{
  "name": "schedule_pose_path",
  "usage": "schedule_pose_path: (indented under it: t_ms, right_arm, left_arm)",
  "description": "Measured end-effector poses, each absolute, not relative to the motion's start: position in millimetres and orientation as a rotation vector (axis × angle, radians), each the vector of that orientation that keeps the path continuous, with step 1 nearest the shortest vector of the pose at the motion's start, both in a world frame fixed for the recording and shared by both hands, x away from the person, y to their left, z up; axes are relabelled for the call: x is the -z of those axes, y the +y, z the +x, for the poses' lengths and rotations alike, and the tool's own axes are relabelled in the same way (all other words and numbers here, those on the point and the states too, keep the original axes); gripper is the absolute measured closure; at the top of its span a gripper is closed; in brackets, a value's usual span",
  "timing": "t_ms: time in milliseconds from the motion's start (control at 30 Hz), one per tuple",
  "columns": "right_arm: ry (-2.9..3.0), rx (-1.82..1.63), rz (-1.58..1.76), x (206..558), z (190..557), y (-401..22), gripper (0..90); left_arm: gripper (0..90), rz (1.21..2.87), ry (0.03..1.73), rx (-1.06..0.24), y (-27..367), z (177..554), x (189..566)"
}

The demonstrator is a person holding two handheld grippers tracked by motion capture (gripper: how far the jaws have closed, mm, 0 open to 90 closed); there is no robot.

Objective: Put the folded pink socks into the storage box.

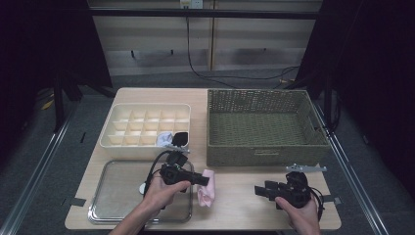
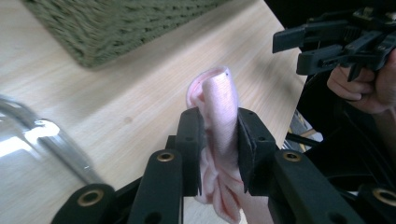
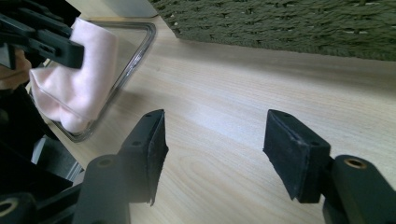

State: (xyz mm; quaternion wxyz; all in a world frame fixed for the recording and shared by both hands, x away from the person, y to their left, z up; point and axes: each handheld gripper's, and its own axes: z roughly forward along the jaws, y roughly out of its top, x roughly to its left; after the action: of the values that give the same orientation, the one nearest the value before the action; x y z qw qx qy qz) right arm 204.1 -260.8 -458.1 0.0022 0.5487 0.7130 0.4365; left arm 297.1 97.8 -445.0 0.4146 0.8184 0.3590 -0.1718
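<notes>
A rolled pale pink cloth hangs just above the wooden table, right of the metal tray. My left gripper is shut on it. In the left gripper view the pads of my left gripper press both sides of the pink cloth, which sticks out past the tips. My right gripper is held low over the table's front right, pointing left toward the cloth and apart from it. In the right gripper view my right gripper stands open over bare wood, with the pink cloth at upper left.
A green woven basket stands at the back right. A cream divided box at the back left holds a white item and a black item in its front right cells. A metal tray lies at the front left.
</notes>
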Motion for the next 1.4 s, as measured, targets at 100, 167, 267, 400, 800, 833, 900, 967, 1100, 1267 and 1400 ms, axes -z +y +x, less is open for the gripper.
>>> schedule_pose_path:
  t_ms: [100,167,267,400,800,833,900,967,1100,1267,1400]
  right_arm:
    - [2.235,-1.358,1.722,458,205,-262,37.9]
    - [2.241,-1.346,1.72,458,207,-264,37.9]
    - [2.25,-1.328,1.714,459,208,-264,37.7]
    - [2.245,-1.339,1.715,464,207,-265,37.7]
    - [2.243,-1.351,1.705,465,207,-265,37.3]
    - [2.247,-1.35,1.709,465,207,-265,37.3]
    - [2.252,-1.348,1.698,466,207,-265,37.0]
    - [2.25,-1.353,1.703,467,207,-265,36.9]
    - [2.253,-1.346,1.706,466,207,-264,36.9]
    - [2.248,-1.349,1.706,466,207,-265,36.9]
    - [2.247,-1.349,1.708,465,207,-264,36.8]
  left_arm:
    - [72.7,2.055,0.915,0.426,103,298,445]
    - [72.7,2.048,0.919,0.429,108,299,444]
    - [72.7,2.032,0.937,0.423,112,300,443]
    - [72.7,2.029,0.934,0.414,119,303,439]
    - [72.6,2.02,0.946,0.379,137,311,427]
    - [72.6,2.029,0.94,0.37,138,312,426]
    - [72.6,2.027,0.944,0.354,141,313,422]
    - [72.6,2.026,0.945,0.352,142,315,420]
    - [72.6,2.012,0.958,0.341,148,320,415]
    - [72.7,2.002,0.967,0.331,156,324,409]
    - [72.6,1.997,0.972,0.323,163,326,405]
